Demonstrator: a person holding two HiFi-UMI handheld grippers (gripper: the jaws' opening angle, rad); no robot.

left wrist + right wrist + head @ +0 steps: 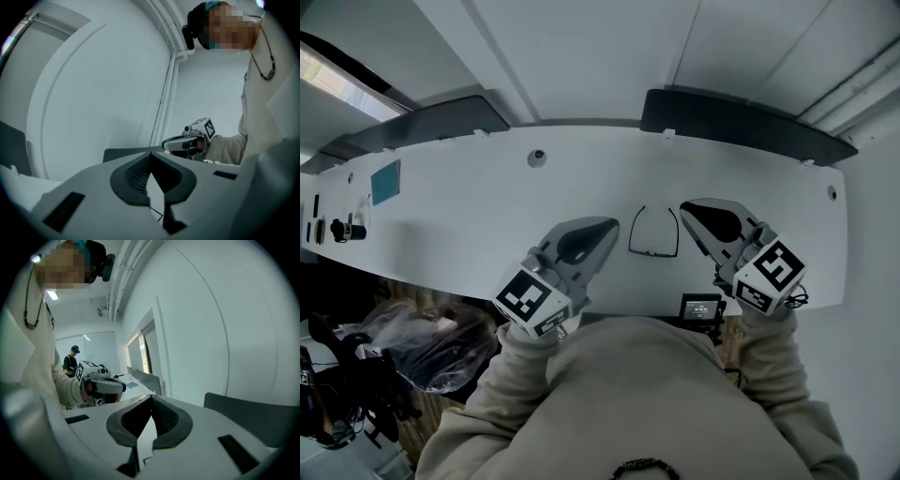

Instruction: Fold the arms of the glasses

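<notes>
The glasses (654,232) are laid on the tabletop (487,206), between the left tool (609,227) and the right tool (688,208), near the front edge. A small screen device (701,307) is set at that edge, below the right tool. A square pad (385,181) is placed far to the left

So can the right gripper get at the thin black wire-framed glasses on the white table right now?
Probably yes. The thin black wire-framed glasses lie on bare white table just beside the right gripper, nothing between them; its jaws are shut and would need opening first.
</notes>
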